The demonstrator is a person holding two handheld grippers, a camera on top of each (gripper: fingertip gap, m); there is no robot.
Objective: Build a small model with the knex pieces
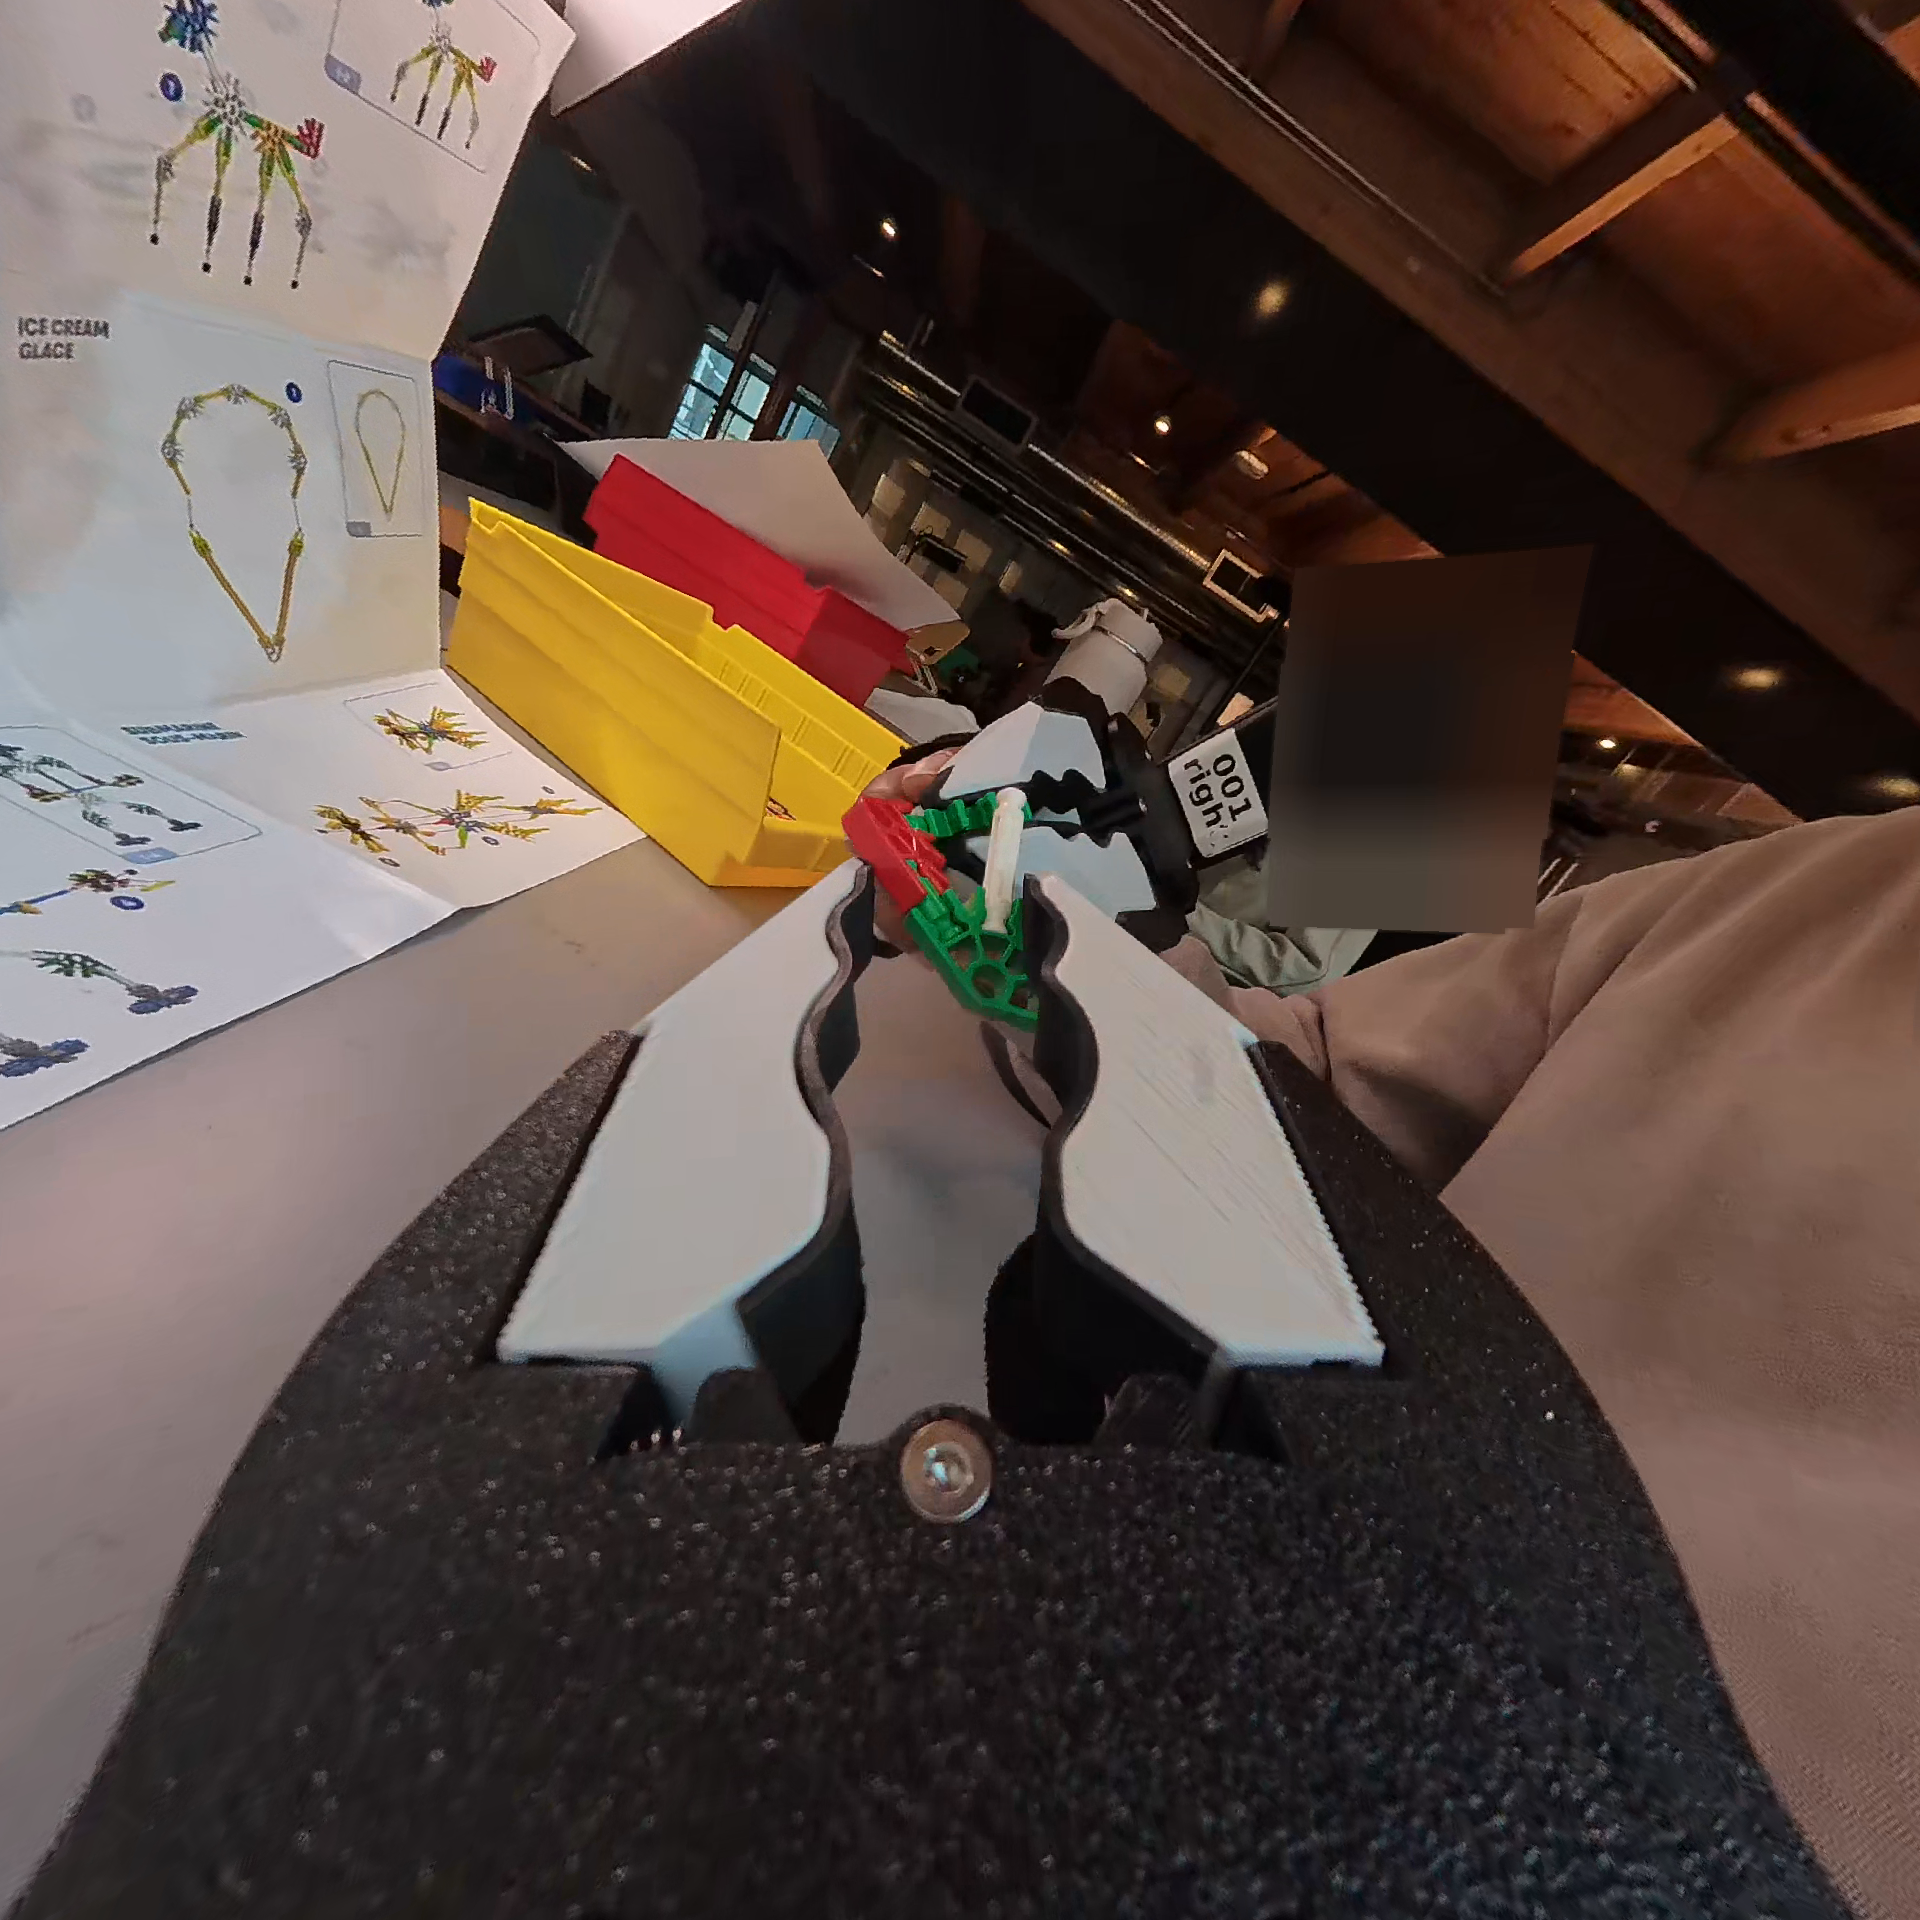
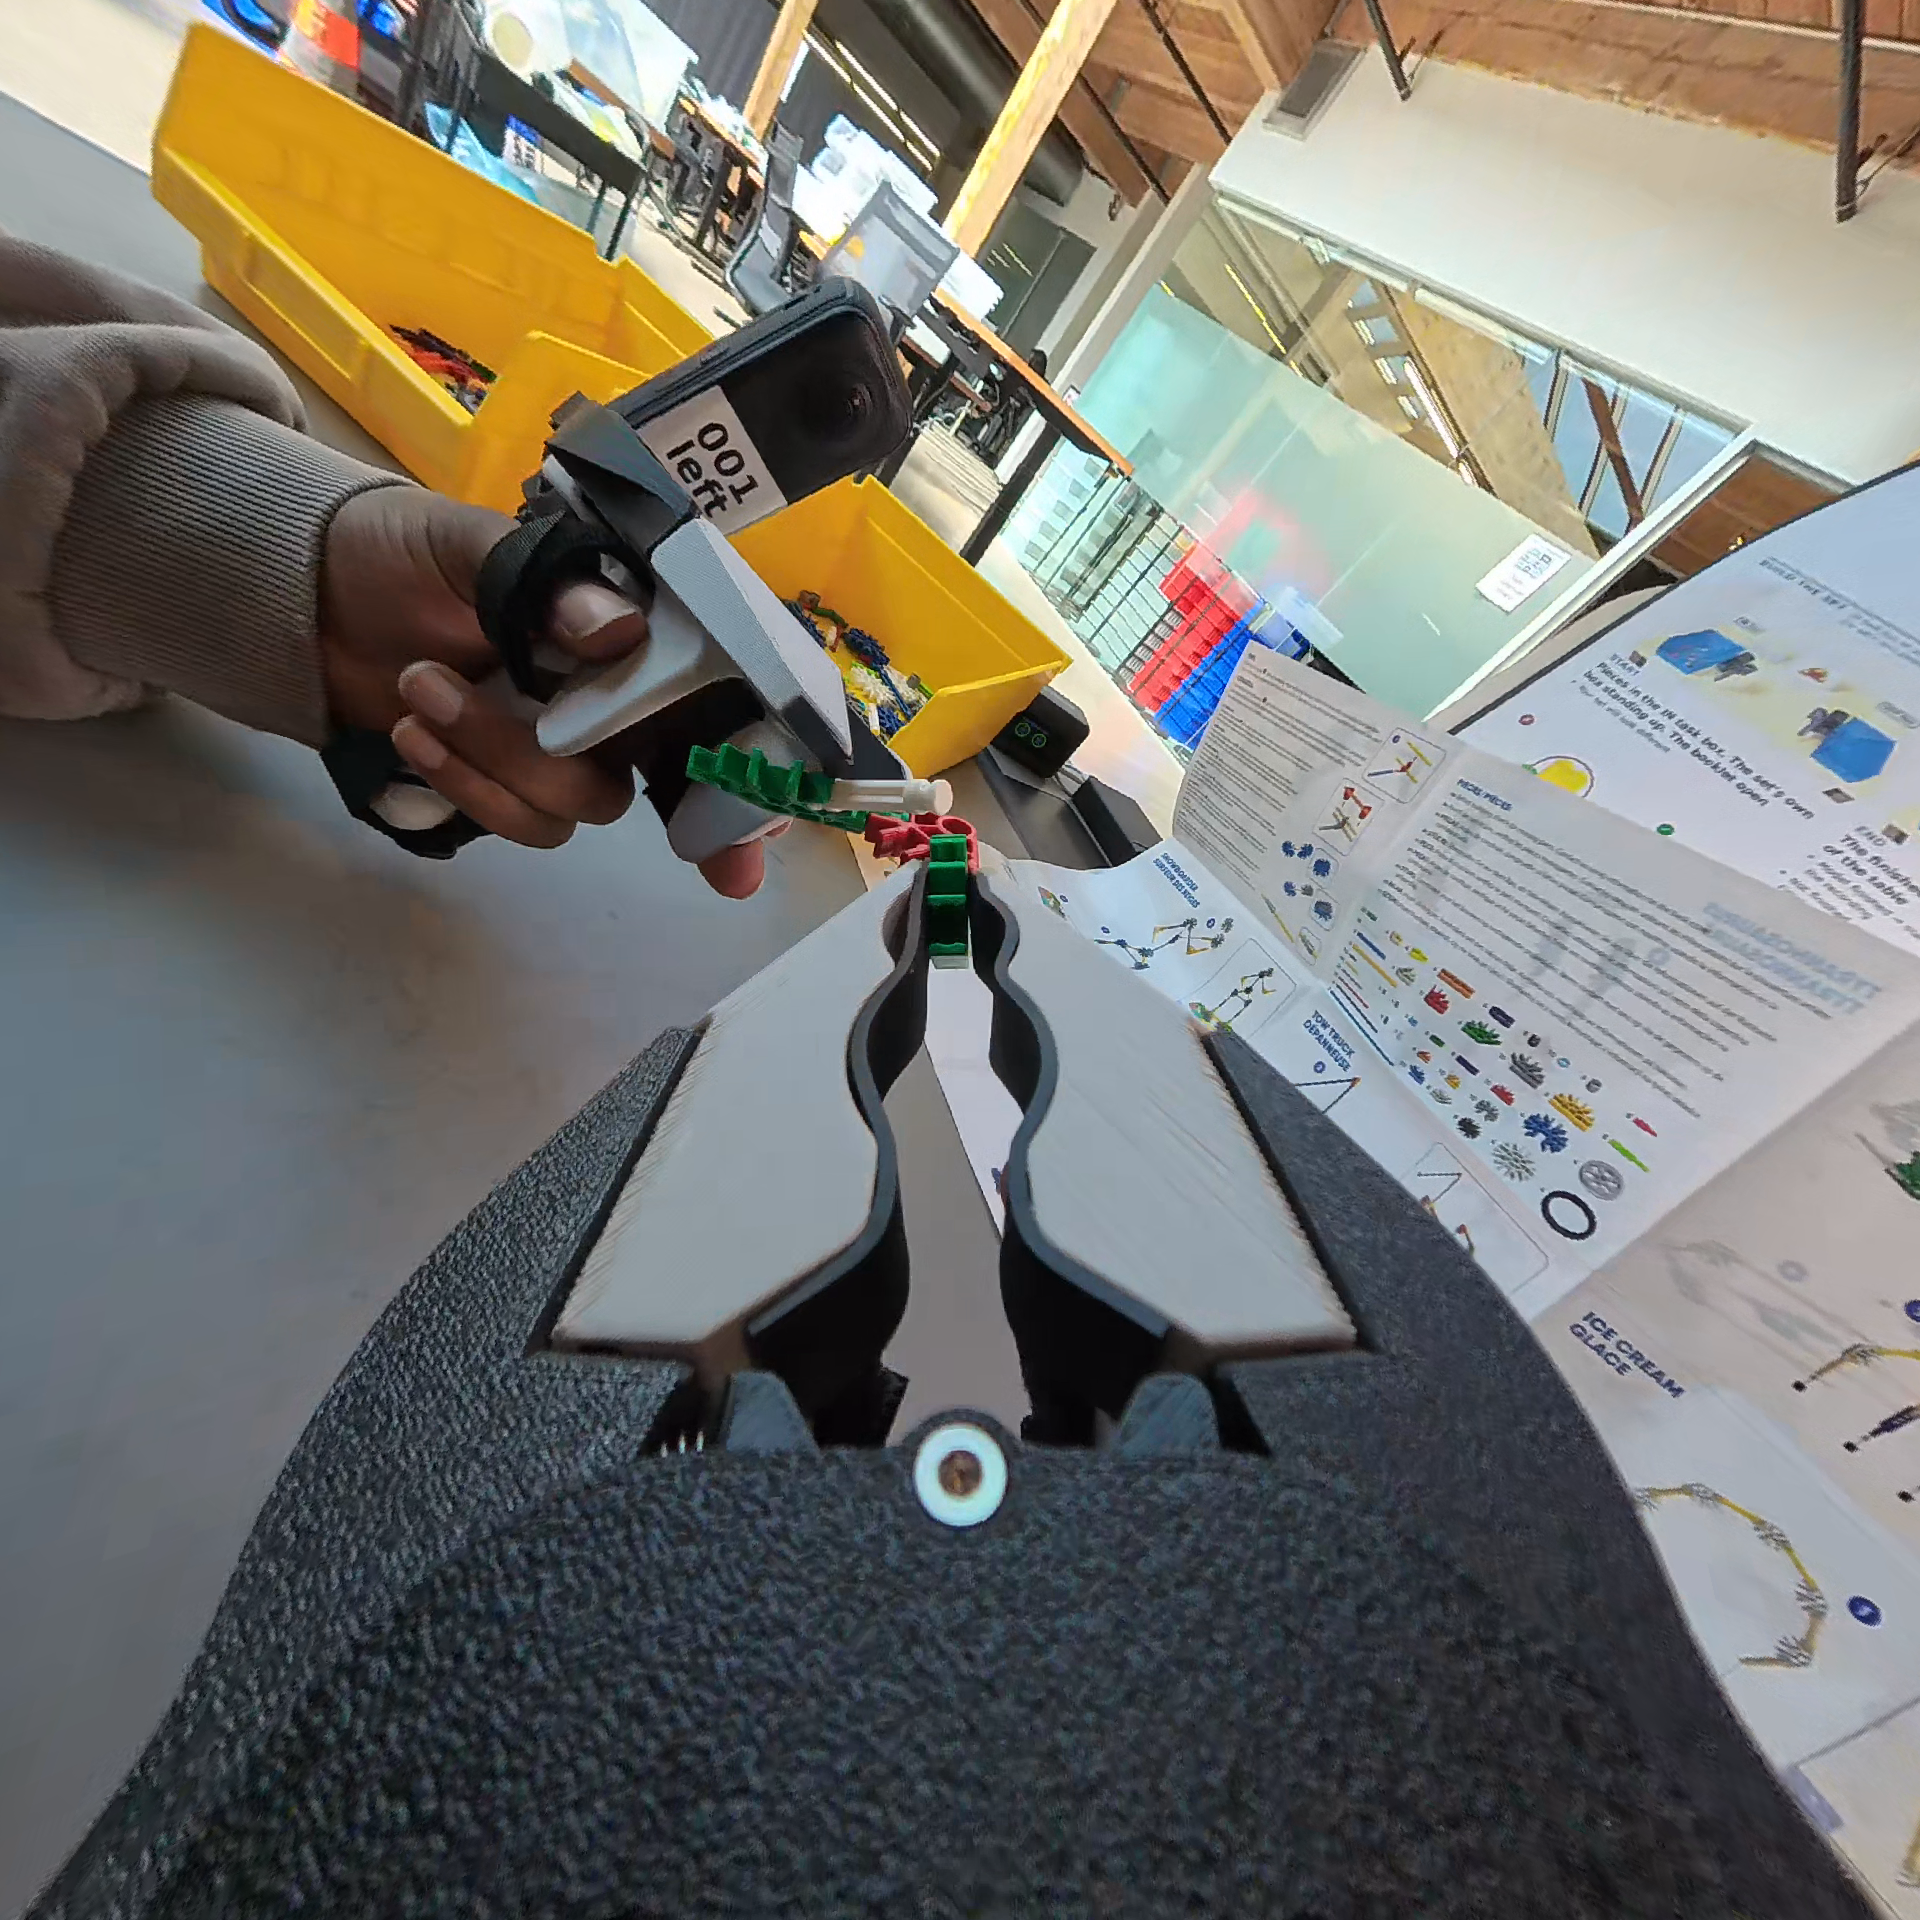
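Both grippers clamped on one red-and-green connector assembly [image 2: 914, 831], right gripper [image 2: 948, 914] on its green piece, left gripper [image 1: 945, 914] on the other green fan, white rod [image 1: 1003, 857] between them, yellow bin [image 2: 416, 260] beyond

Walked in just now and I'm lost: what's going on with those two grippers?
The right gripper is clamped on a green connector; the left gripper grips a second green connector carrying a white rod. A red connector sits between the two, all held above the grey table. A yellow bin of parts and an open instruction sheet lie nearby.
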